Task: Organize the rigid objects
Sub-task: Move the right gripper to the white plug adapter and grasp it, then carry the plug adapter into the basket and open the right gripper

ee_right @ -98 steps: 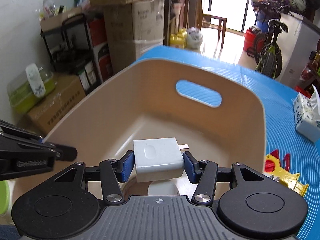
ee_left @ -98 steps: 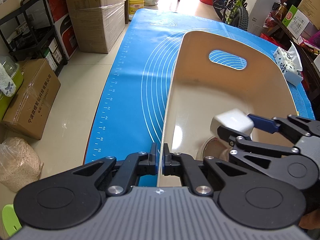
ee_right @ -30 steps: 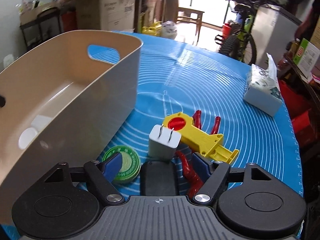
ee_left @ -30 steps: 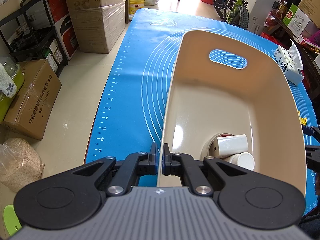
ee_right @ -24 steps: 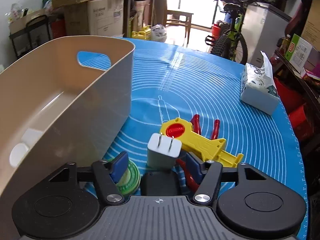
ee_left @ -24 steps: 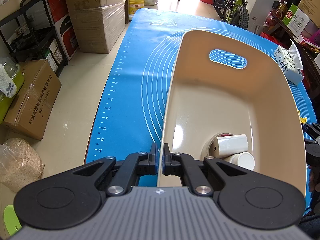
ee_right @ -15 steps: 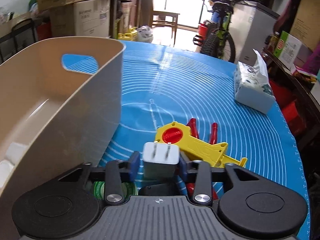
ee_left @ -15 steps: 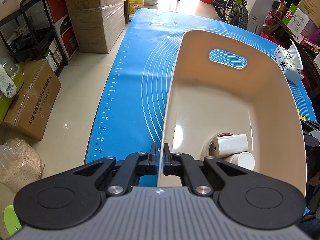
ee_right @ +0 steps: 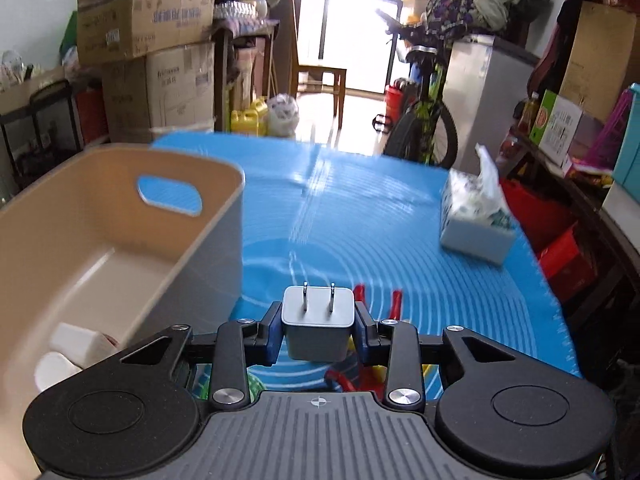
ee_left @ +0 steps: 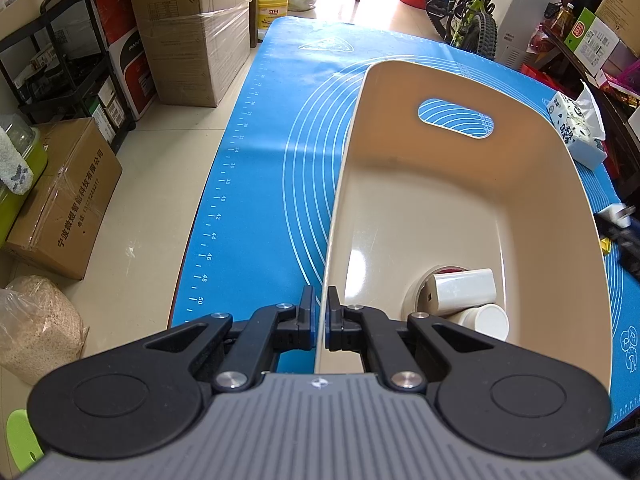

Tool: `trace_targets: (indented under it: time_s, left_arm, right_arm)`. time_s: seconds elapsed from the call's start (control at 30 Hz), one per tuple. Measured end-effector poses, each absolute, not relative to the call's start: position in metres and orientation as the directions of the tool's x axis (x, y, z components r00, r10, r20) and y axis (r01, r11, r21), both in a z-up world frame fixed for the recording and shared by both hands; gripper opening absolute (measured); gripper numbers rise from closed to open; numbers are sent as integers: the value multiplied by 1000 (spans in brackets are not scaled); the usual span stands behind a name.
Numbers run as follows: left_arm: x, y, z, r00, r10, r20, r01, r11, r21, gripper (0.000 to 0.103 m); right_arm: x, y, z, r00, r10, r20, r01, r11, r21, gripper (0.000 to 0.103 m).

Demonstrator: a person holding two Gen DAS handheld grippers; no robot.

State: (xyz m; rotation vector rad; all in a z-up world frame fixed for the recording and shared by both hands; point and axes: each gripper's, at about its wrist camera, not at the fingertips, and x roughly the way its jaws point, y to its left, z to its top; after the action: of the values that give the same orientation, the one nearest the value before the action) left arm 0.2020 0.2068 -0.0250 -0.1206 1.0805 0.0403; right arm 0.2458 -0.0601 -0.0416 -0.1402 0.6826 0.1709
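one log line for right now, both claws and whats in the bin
left claw: shut on bin rim | right claw: shut on plug, clear of mat | bin: two white items

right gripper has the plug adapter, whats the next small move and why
Probably carry the plug adapter left over the beige bin's rim. The right gripper grips it clear of the mat, the left gripper steadies the bin wall, and two white items already lie inside.
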Motion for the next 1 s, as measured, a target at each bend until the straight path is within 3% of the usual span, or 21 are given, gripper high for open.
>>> trace_targets:
  time_s: [0.5,1.0]
  left_arm:
    - [202,207,-25,472,-28,-881,-91,993,-80,6]
    - [200,208,-24,474,-32,-880,-89,992,-85,6]
  right_arm:
    - [219,-8,37,814,240,-529,-294,955,-21,43]
    - [229,76,-17,680,267,-683,-371,929,-6,42]
